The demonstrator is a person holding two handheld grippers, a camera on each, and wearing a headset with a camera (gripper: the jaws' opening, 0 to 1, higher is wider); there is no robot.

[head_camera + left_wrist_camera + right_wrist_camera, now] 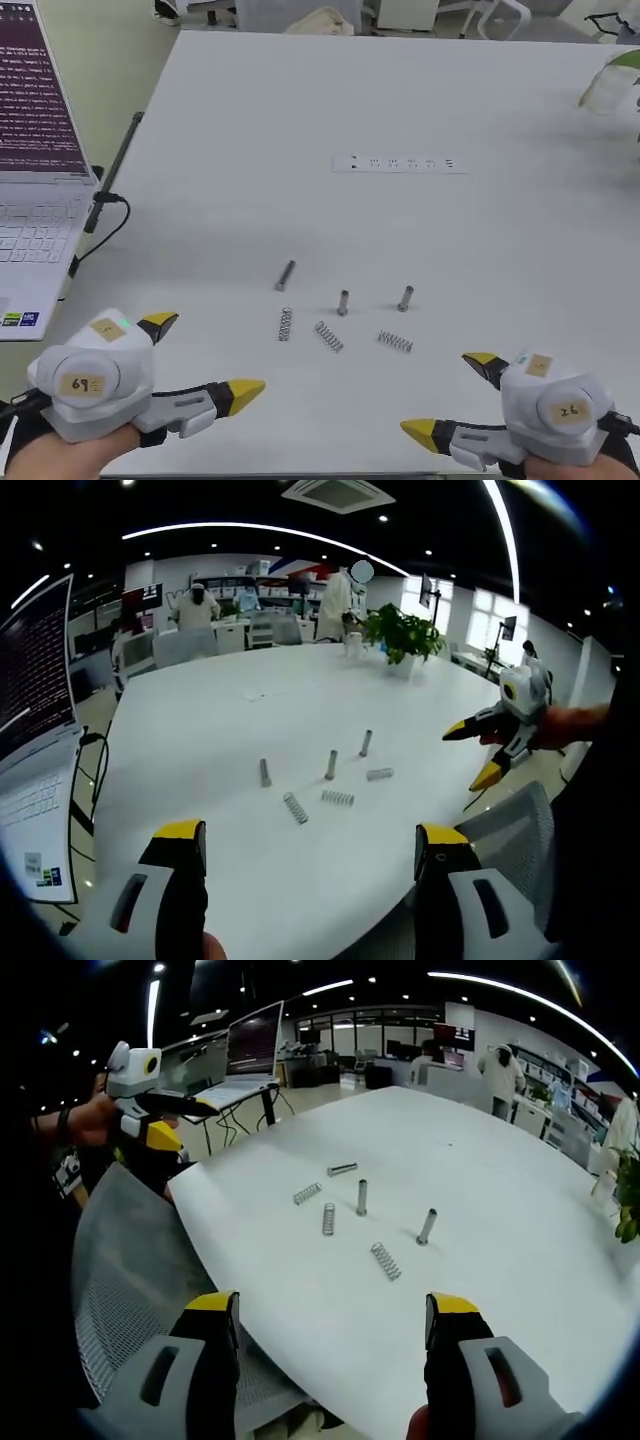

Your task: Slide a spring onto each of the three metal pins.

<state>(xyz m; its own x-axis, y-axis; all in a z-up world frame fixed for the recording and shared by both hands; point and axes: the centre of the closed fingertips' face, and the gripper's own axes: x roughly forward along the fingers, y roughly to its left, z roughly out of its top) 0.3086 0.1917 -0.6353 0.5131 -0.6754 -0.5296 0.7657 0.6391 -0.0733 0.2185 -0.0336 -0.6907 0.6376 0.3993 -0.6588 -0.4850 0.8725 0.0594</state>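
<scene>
Both grippers hover with jaws spread wide and nothing in them at the near edge of the white table (420,110). In the head view the left gripper (205,354) is at lower left and the right gripper (446,394) at lower right. Three springs (328,336) lie loose in a row just ahead of them at lower centre. Three pins (343,302) form a second row just beyond, each spring near its own pin but touching none.

The left spring (285,323) runs almost straight up the frame and is closer to the left gripper. The middle spring (328,336) slants from upper left to lower right. The right spring (395,341) lies nearly crosswise and is closer to the right gripper.

The middle pin (343,302) and right pin (405,298) stand upright. The left pin (285,275) appears to lie on its side, slanting toward upper right, and would likely need righting or holding before a spring goes on. No pin carries a spring, so the task looks to be at its start.

Only bare tabletop lies between either gripper and the springs. A laptop (30,150) and its cable (100,215) sit at left, a power strip (400,164) at upper centre and a plant (622,63) at upper right, all well apart from the work.
</scene>
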